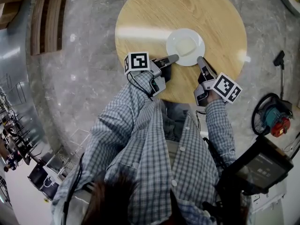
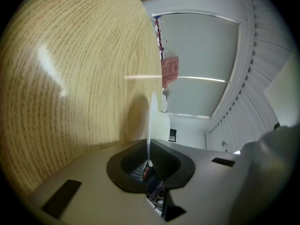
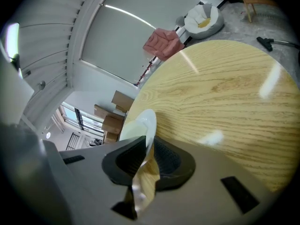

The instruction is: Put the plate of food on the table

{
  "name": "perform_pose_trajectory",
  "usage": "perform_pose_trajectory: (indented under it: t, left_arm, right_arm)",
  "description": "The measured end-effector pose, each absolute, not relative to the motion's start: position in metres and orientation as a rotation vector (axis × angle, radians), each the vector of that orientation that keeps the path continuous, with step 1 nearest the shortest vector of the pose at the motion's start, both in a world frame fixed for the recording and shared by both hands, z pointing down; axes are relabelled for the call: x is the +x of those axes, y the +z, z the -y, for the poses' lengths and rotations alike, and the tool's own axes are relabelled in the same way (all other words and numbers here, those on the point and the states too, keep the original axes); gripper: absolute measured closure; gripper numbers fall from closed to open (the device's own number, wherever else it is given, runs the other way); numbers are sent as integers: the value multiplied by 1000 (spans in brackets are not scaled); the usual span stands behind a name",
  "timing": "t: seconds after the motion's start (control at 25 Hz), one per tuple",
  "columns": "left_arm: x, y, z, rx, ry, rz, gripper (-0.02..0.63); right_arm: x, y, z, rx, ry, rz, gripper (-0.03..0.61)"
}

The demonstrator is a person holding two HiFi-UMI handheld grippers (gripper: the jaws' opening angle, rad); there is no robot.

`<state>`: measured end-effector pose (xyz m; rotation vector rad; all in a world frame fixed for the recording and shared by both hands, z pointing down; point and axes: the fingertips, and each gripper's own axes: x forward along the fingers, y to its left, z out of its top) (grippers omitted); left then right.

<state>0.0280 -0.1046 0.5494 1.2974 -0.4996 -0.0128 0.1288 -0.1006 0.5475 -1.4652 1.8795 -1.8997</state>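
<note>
The left gripper [image 1: 173, 58] was almost fully closed, its jaws pinching the left rim of the plate [image 1: 197, 37]. In the left gripper view the thin white edge ran straight between the pads. The right gripper [image 1: 201, 60] had its jaws clamped on the opposite rim. The plate sat level between them over the near half of the round table [image 1: 150, 13], with pale food [image 1: 186, 45] in its middle. Whether it touched the wood could not be told. Counted: two grippers, each with one marker cube [image 1: 138, 61]; one plate; one portion of food; one table.
</note>
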Motion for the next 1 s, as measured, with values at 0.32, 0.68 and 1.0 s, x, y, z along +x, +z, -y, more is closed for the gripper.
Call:
perform_pose_trajectory:
  t: [0.32, 0.68, 1.0]
  left_arm:
    - [29, 556, 103, 1278, 6, 513, 594]
    - [30, 563, 101, 1243, 9, 535, 594]
    - [34, 566, 101, 1240, 12, 497, 594]
  right_arm:
    - [130, 557, 97, -1512, -1938, -1850, 522]
    - [131, 562, 99, -1545, -1956, -1819, 522]
    - [135, 566, 103, -1575, -1948, -1812, 522]
